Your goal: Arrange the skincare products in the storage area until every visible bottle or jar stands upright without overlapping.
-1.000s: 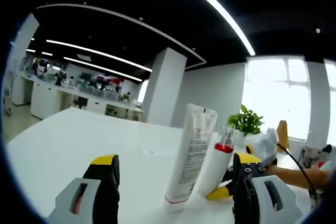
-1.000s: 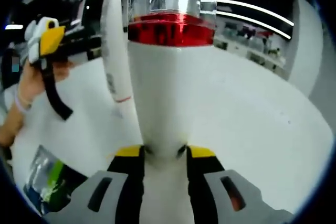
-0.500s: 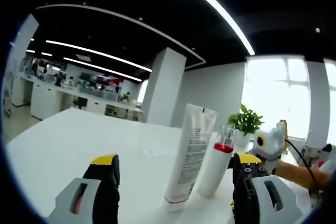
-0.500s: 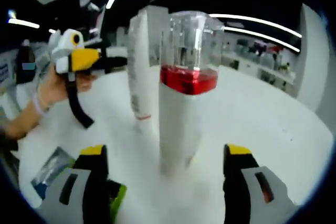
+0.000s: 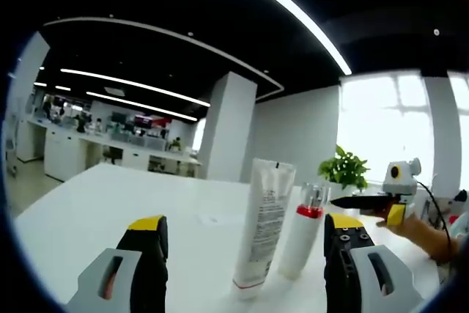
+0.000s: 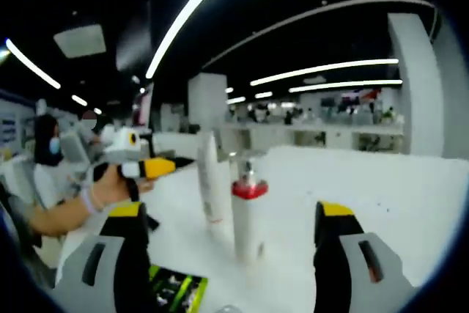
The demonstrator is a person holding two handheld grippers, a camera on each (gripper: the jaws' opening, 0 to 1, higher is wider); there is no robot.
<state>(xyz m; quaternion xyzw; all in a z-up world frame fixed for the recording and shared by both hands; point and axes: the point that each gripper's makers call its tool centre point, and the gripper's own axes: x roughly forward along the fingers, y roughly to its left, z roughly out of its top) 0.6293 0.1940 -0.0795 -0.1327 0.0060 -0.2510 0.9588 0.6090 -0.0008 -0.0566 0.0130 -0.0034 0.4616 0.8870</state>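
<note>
Two products: a white tube (image 5: pixel 263 229) and a pump bottle (image 5: pixel 303 231) with a red collar are seen upright on the white bench (image 5: pixel 88 210), just beside each other, not overlapping.
Change: a second ago the pump bottle was clamped between the right gripper's jaws; now it is released and the right gripper (image 6: pixel 227 254) is drawn back from it.
Meaning: the bottle is judged to be placed and standing unaided; this step looks finished.
Left gripper (image 5: pixel 245 254): jaws are spread wide, nothing is held; the pair of products is framed between and beyond them.
Right gripper: jaws are spread wide, nothing is held; the bottle (image 6: pixel 248 214) and tube (image 6: pixel 209 181) stand ahead of it.
Left gripper view extras: a potted plant (image 5: pixel 344 170) behind the products, and the right gripper held off to the side.
Right gripper view extras: a dark packet with green print (image 6: pixel 176 287) lying on the bench near the jaws, and the left gripper in a hand (image 6: pixel 110 185).
</note>
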